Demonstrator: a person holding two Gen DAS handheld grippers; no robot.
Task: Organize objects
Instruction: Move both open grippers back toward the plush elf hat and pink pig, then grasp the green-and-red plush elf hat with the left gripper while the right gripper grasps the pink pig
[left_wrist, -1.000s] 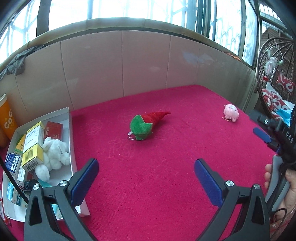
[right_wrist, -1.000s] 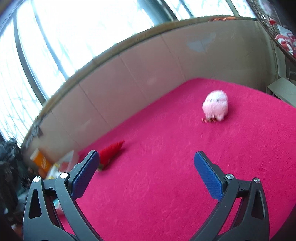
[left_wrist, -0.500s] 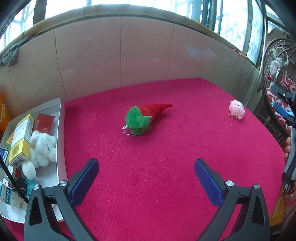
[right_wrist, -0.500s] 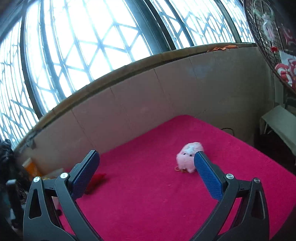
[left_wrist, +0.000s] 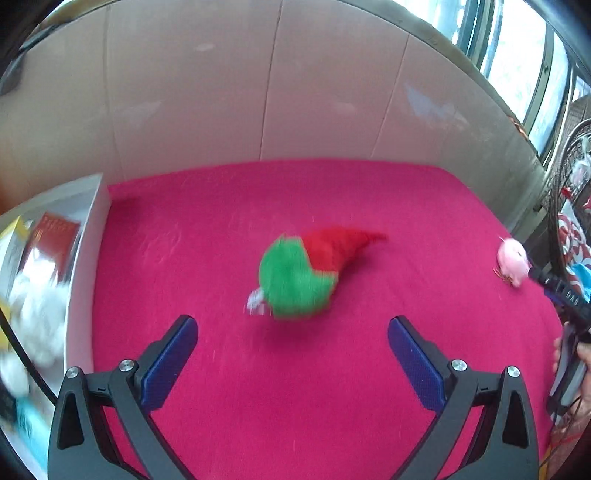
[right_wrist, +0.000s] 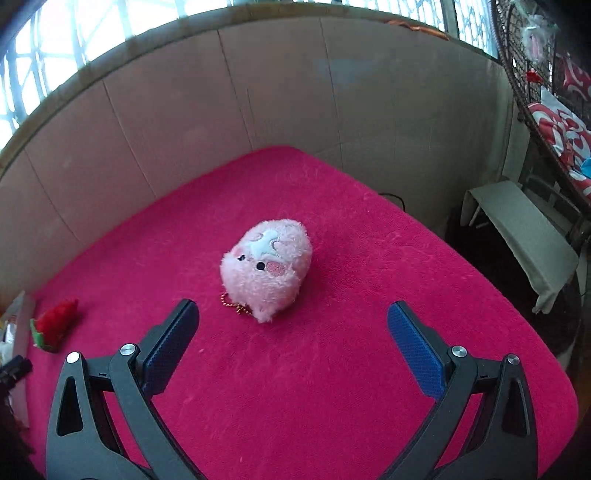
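Note:
A red and green plush toy lies on the pink cloth in the left wrist view, just ahead of my open, empty left gripper. It also shows small at the far left of the right wrist view. A pink plush toy with a bead chain lies just ahead of my open, empty right gripper. It shows at the right edge of the left wrist view, with the right gripper beside it.
A white tray at the left holds a white plush toy and several small boxes. A beige panel wall rings the back of the table. A bench and a wicker chair stand off the right edge.
My left gripper has moved closer to the red and green toy. My right gripper has dropped toward the pink toy, which now lies close before the fingers.

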